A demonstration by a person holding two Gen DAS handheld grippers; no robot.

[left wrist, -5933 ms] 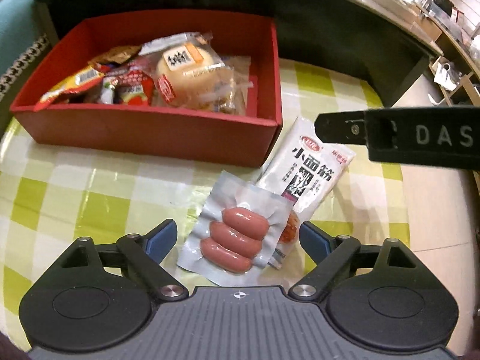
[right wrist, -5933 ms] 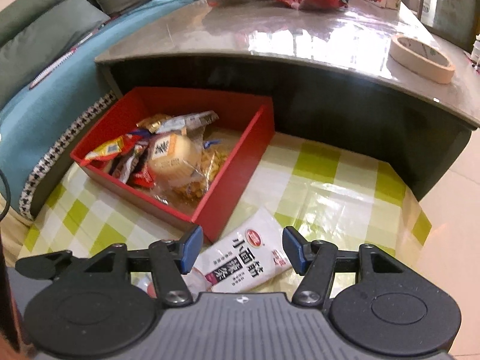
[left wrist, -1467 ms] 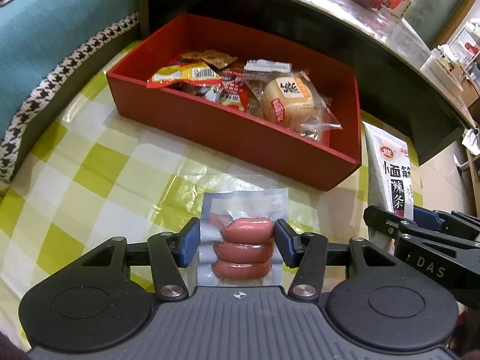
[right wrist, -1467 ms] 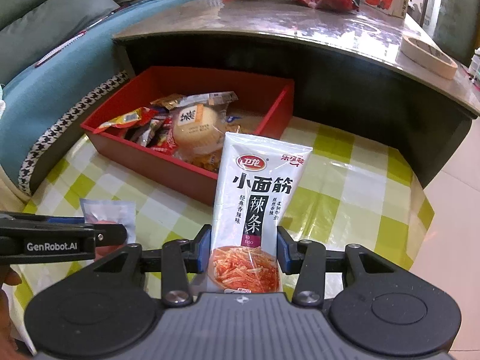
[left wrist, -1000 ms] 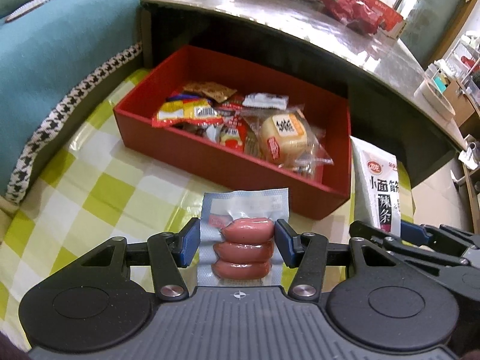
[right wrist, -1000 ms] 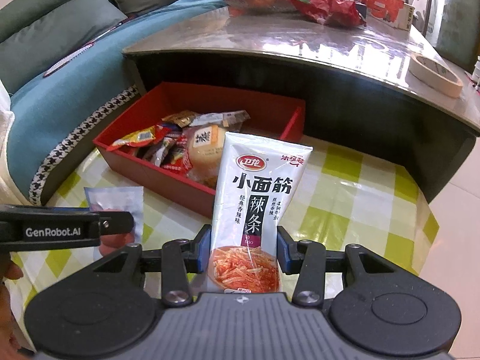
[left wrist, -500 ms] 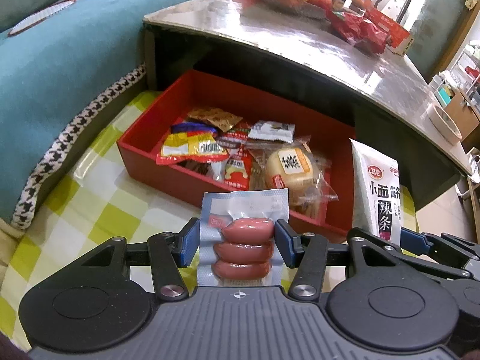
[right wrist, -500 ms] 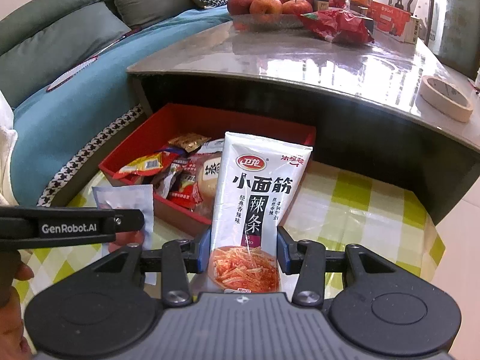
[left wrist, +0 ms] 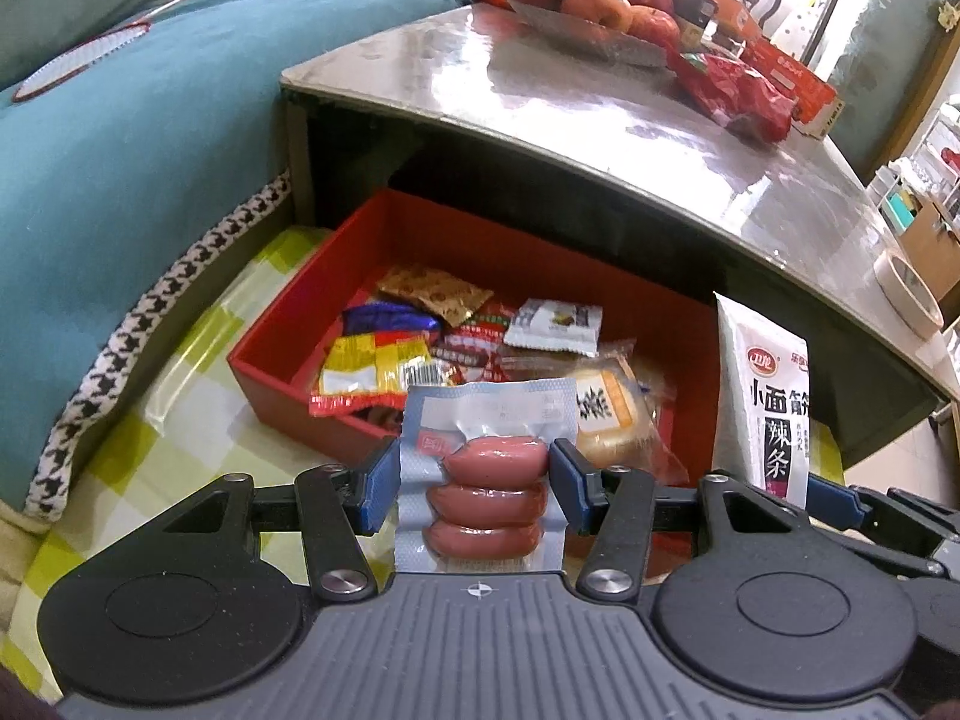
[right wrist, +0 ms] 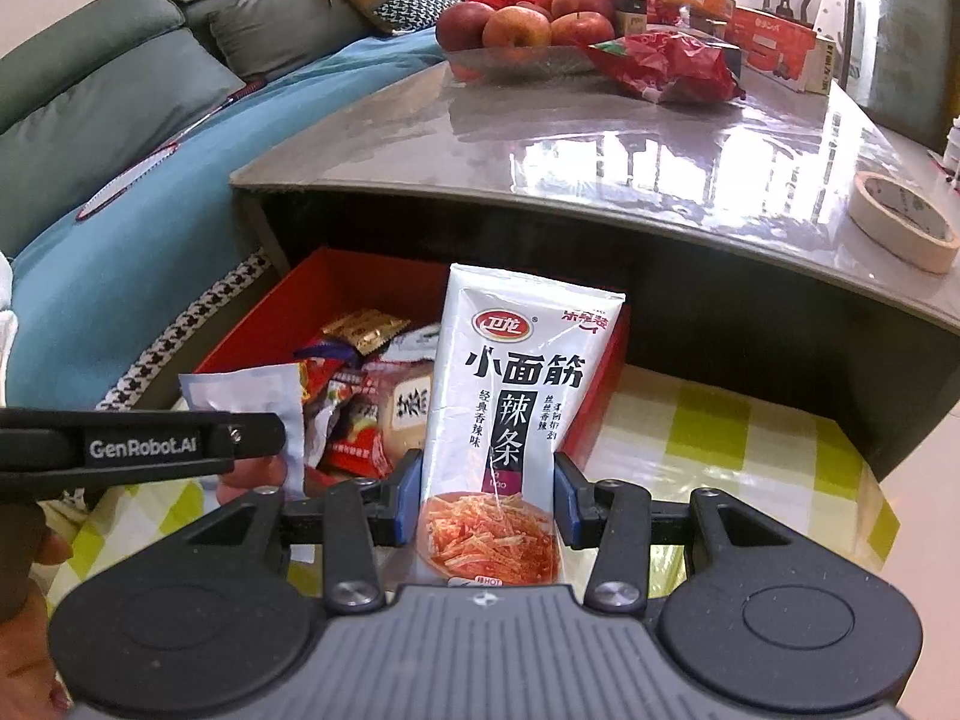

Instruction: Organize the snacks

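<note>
**Both packs lifted, box next**

Left hand-held gripper [left wrist: 474,492] clamps the sausages [left wrist: 483,501]; right hand-held gripper [right wrist: 486,501] clamps the noodle pack [right wrist: 510,420]; both hang before the red box [left wrist: 288,372], already holding snacks; dropping them in remains; a second ago both sat lower, nearer the surface [left wrist: 180,420].

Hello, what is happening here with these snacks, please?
A person is tidying snacks with two handheld grippers. The left gripper is shut on a sausage pack, the right gripper on a white spicy-strip packet. Both are held up in front of the red box, which already holds several snacks.
</note>
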